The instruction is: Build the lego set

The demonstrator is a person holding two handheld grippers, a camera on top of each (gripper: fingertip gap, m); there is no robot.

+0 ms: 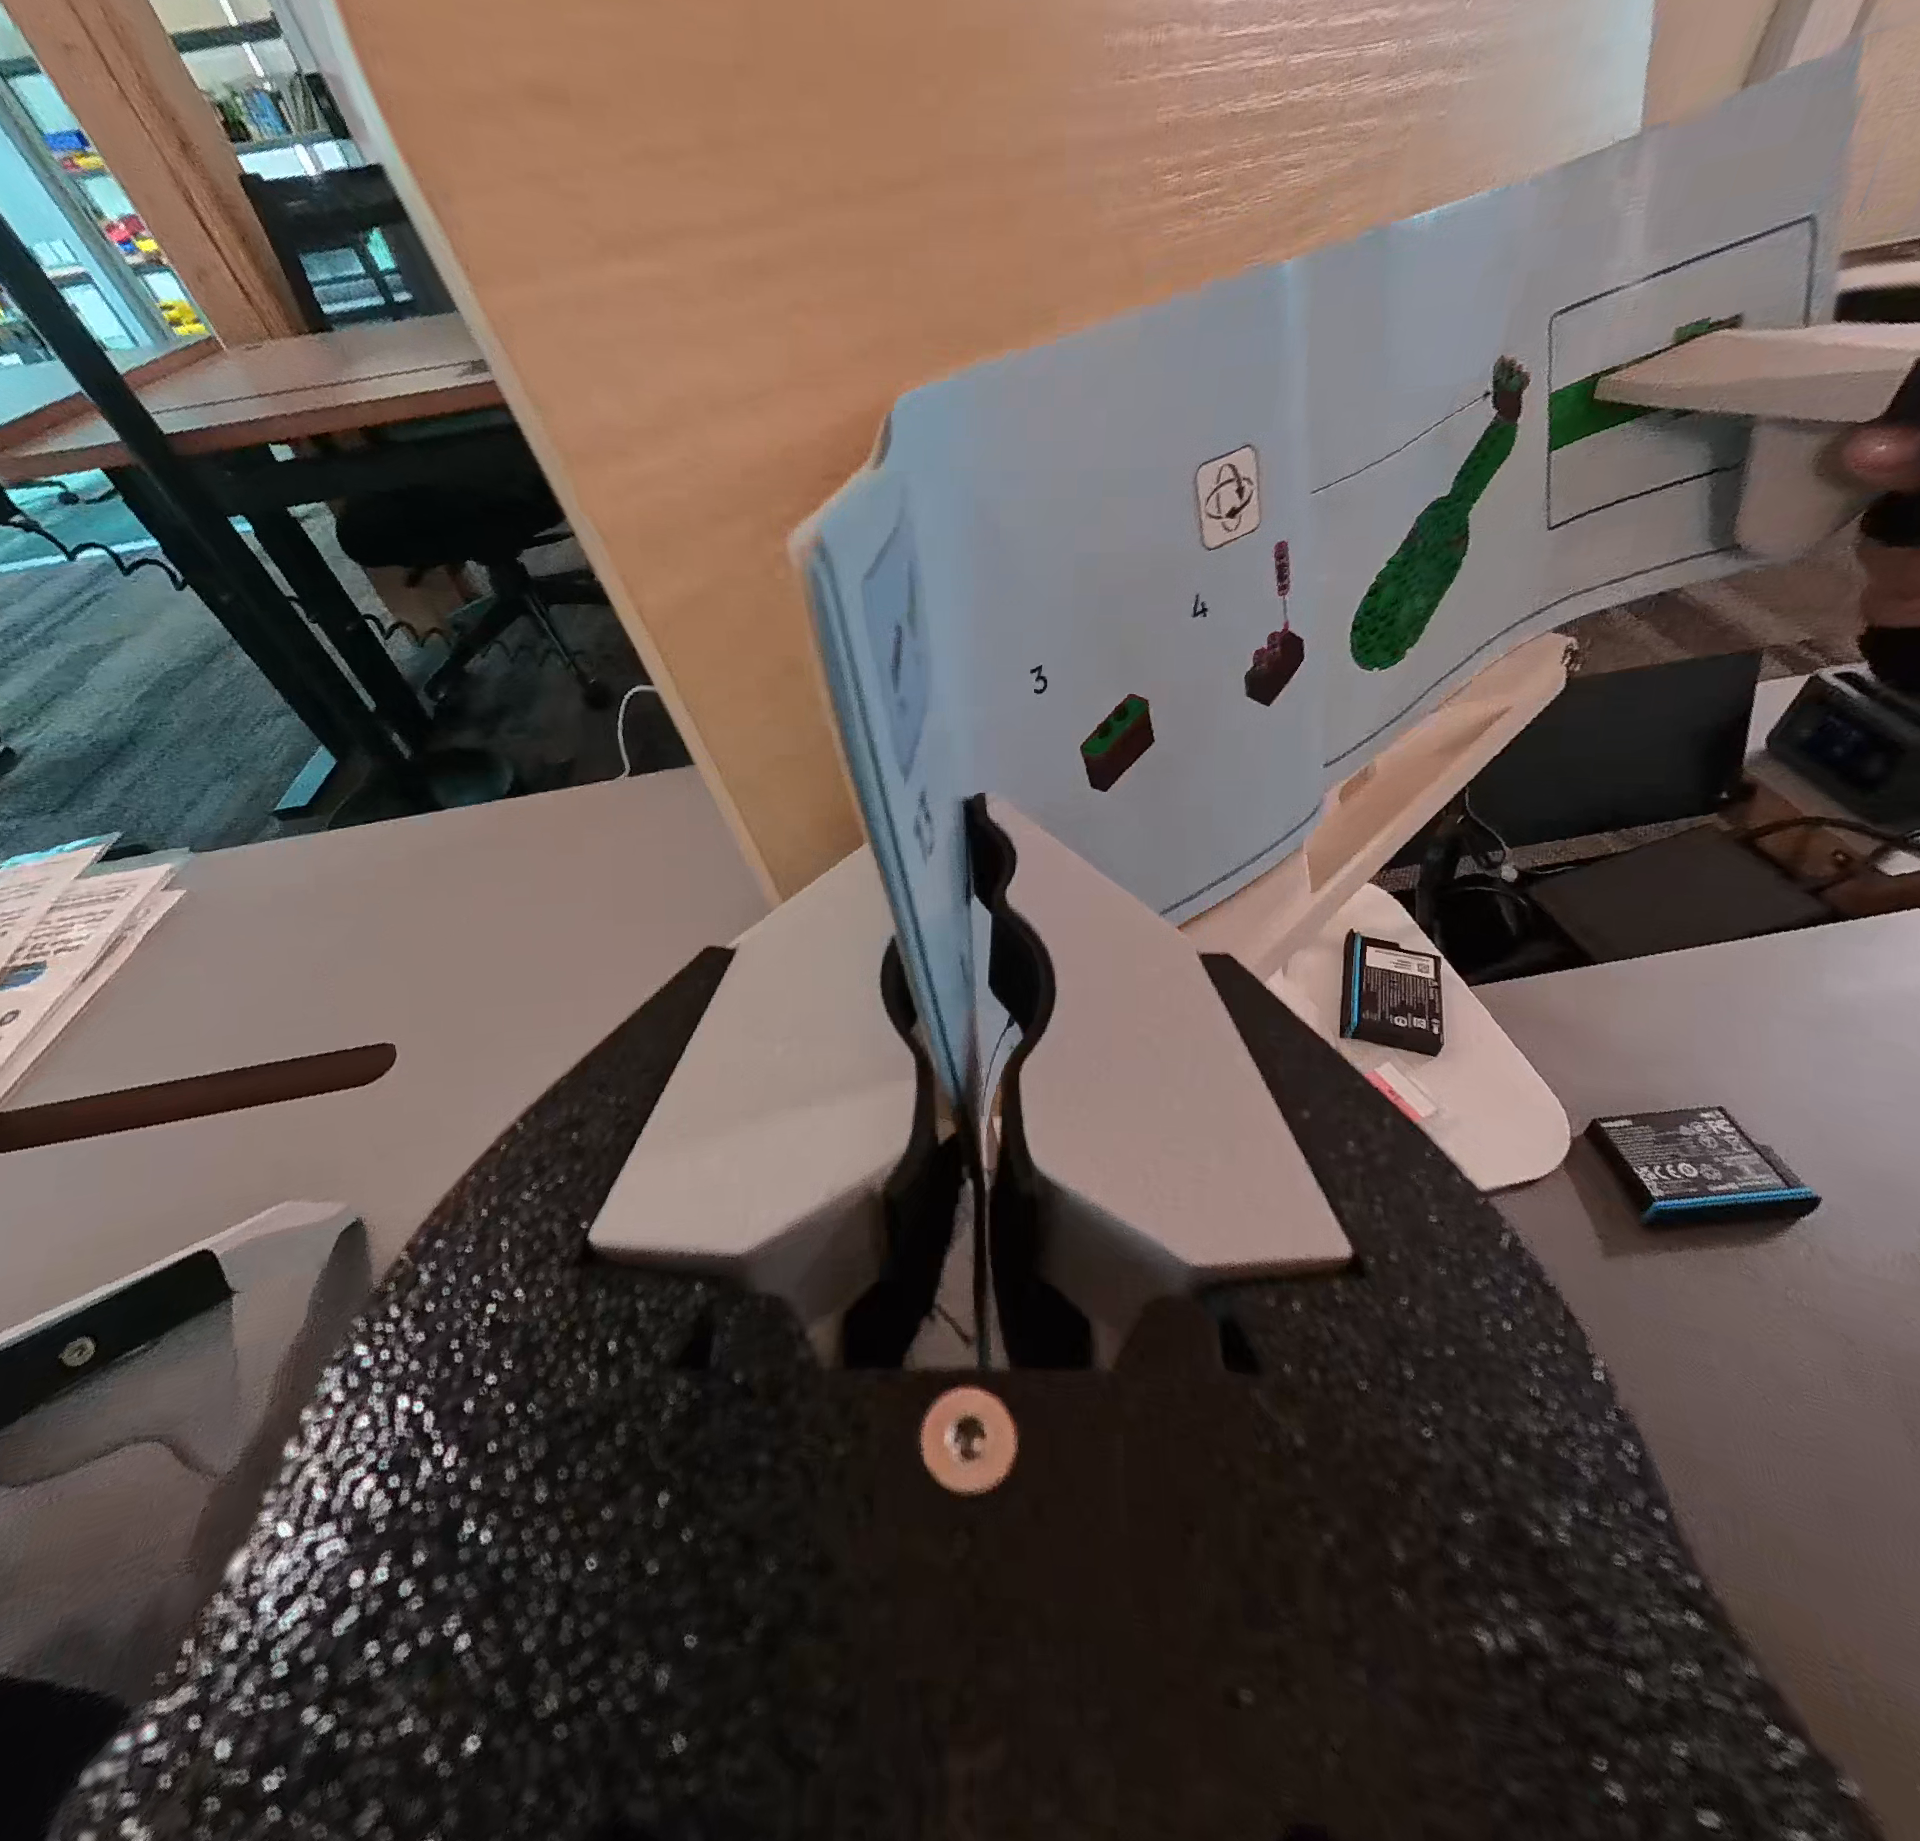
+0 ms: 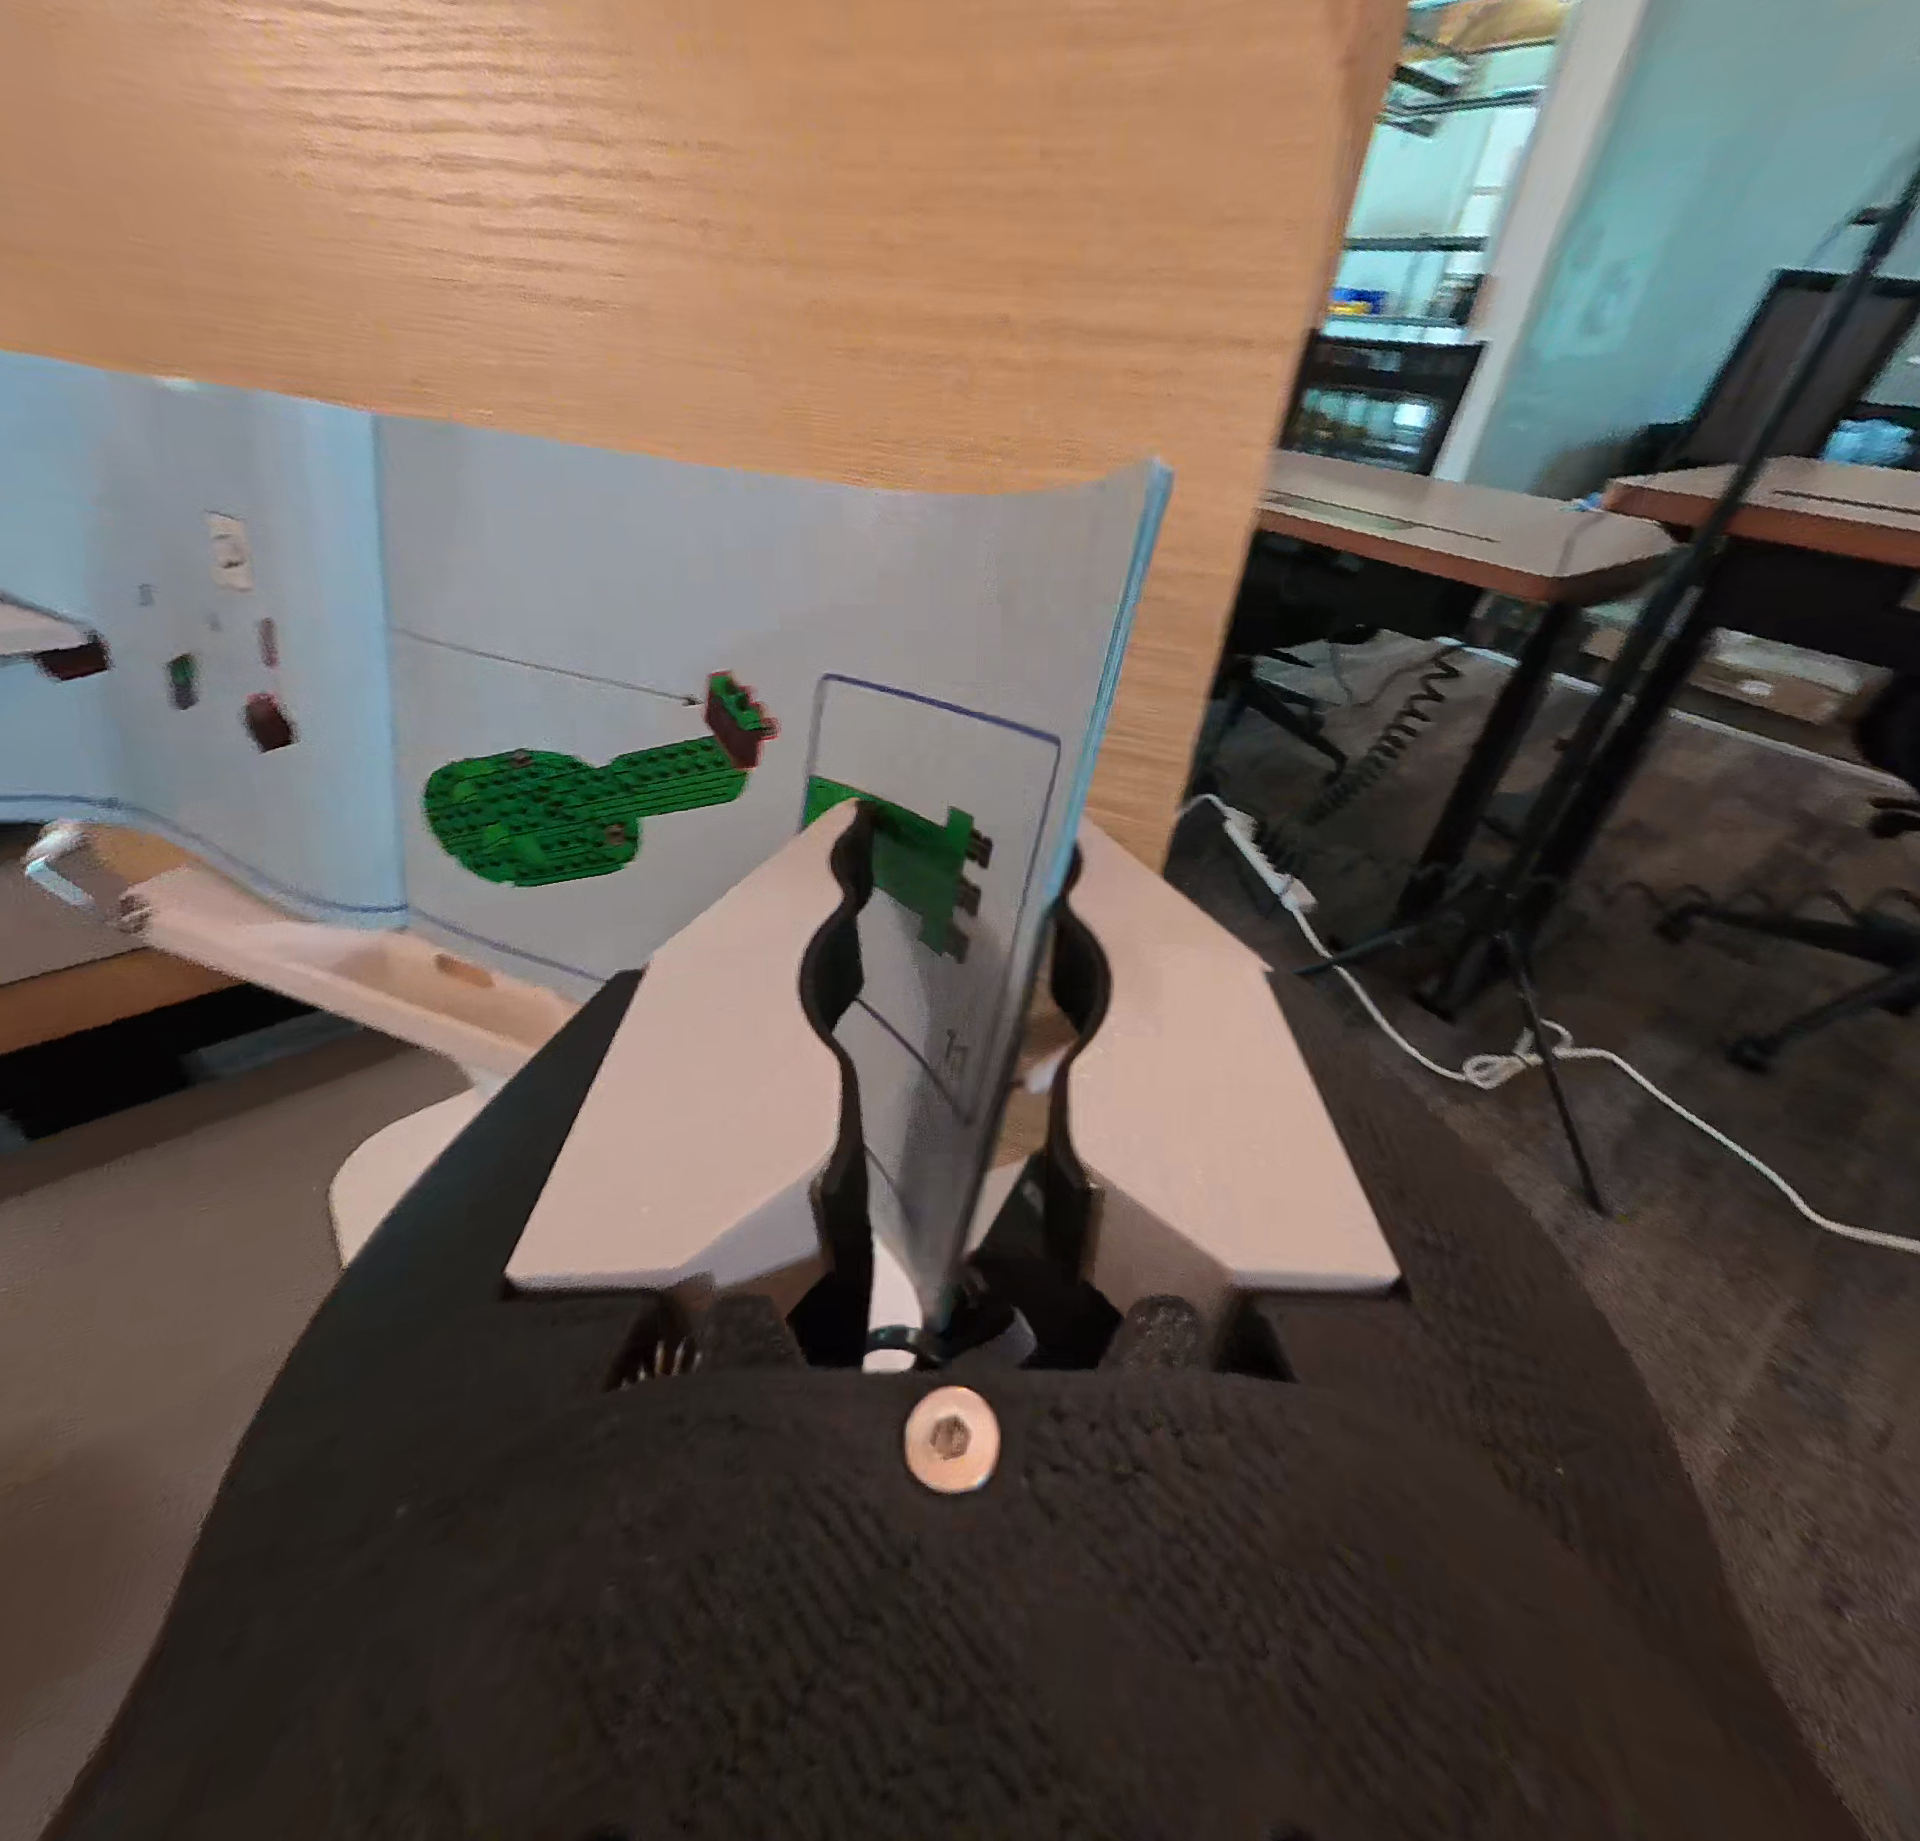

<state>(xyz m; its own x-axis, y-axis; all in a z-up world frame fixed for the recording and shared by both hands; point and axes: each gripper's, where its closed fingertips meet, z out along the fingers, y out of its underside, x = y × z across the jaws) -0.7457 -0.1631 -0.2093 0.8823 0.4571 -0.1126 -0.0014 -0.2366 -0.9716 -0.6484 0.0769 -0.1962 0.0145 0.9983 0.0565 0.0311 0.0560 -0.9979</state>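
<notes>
Left gripper: closed on the booklet's left edge, paper pinched thin between the pads.
Right gripper: fingers set either side of the booklet's right edge; a gap shows beside the sheet, so whether it is clamped cannot be told.
Booklet position: held upright in the air between both grippers, spread open, pages bowed in a shallow curve; printed steps and a green model face the cameras.
Handling, judged: light, limp, glossy paper; likely to slip or crease if pulled taut; best taken at the outer margins, deep in the pads, as now.
Beyond: white stand just behind the booklet; two black batteries on the grey table; wooden panel at the back.
Bricks: none seen.
</notes>
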